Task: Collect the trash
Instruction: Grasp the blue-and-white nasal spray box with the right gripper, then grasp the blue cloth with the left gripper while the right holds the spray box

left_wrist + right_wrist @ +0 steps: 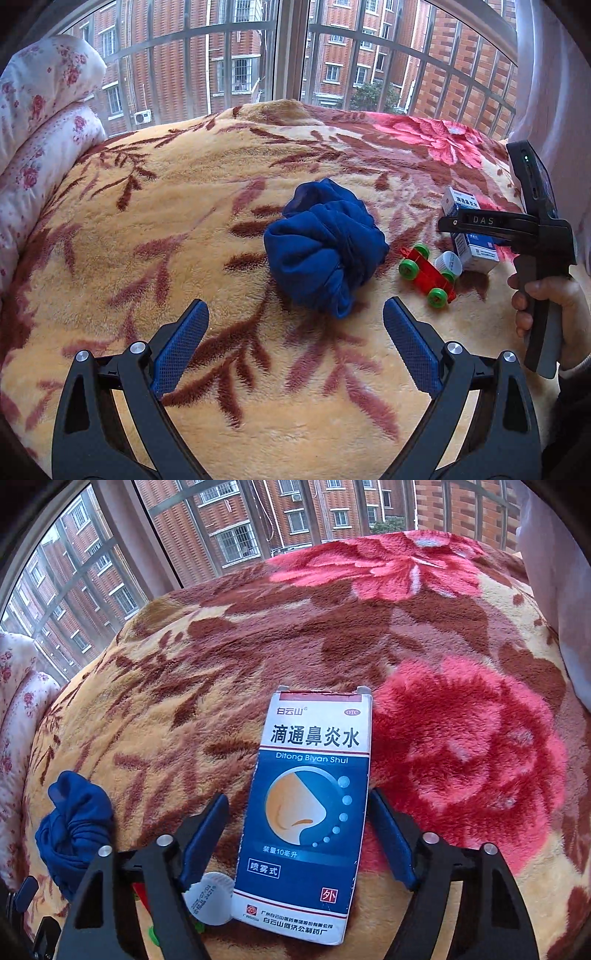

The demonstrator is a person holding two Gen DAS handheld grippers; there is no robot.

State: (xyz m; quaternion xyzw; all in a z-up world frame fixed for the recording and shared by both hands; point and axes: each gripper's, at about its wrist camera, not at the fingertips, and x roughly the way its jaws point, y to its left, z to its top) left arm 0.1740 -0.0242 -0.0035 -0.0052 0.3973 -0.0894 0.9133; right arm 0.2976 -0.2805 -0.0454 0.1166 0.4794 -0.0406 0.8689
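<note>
A blue-and-white medicine box point(303, 812) lies flat on the floral plush blanket point(369, 635). My right gripper point(297, 795) straddles it. The right pad touches the box's edge, the left pad stands off with a gap, so the jaws are open around it. A small white cap point(210, 901) lies by the box's lower left corner. From the left wrist view the right gripper point(456, 230) hovers over the box point(476, 254), beside the white cap point(448, 263). My left gripper point(295, 306) is wide open and empty, just short of a bundled blue cloth point(325, 247).
A red toy car with green wheels point(426, 275) lies between the cloth and the box. Flowered pillows point(44, 110) are stacked at the left. A barred window point(288, 48) runs behind the bed, a pale curtain point(546, 74) hangs at right. A hand point(543, 302) holds the right gripper's handle.
</note>
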